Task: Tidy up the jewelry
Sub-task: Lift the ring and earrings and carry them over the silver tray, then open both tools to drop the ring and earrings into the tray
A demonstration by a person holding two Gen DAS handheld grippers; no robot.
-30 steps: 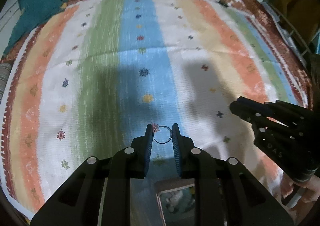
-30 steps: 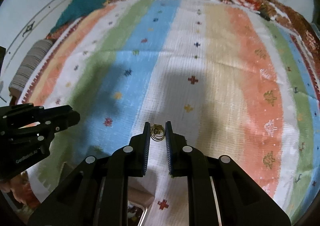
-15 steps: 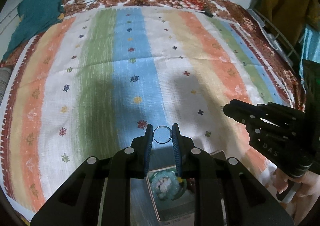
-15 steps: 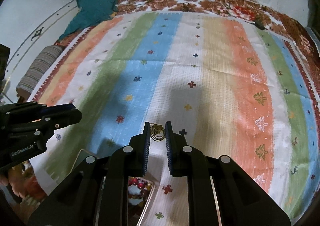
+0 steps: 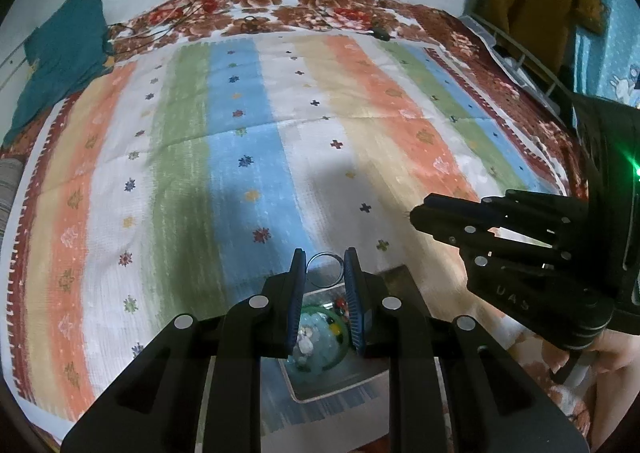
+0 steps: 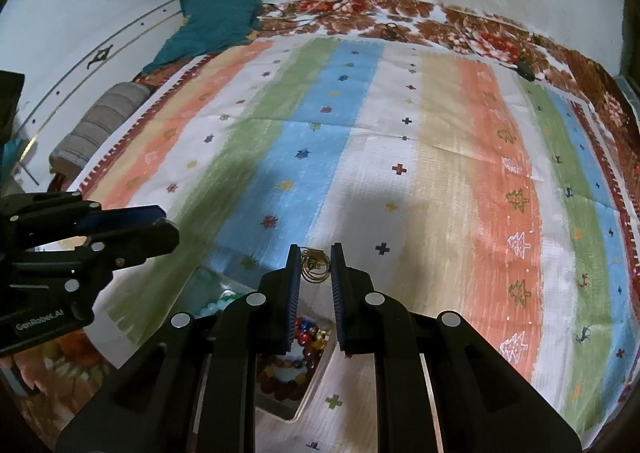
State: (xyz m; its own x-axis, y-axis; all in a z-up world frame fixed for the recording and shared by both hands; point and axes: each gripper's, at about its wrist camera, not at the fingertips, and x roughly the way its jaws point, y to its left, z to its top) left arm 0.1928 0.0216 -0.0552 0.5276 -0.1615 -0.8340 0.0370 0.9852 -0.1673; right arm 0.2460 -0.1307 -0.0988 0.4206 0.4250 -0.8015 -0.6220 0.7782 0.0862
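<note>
My left gripper is shut on a thin silver ring and holds it above an open jewelry box. In the box lie a pale green bangle and beads. My right gripper is shut on a gold earring, above the same box, where red and amber bead bracelets lie. The right gripper also shows in the left wrist view. The left gripper also shows in the right wrist view.
A striped cloth with small motifs covers the bed, over a floral blanket. A teal garment lies at the far left. A striped pillow sits at the left edge. Cables hang on the wall behind.
Both grippers have drawn back toward me and tilted up, still holding their pieces. The jewelry box has come into view under both of them.
</note>
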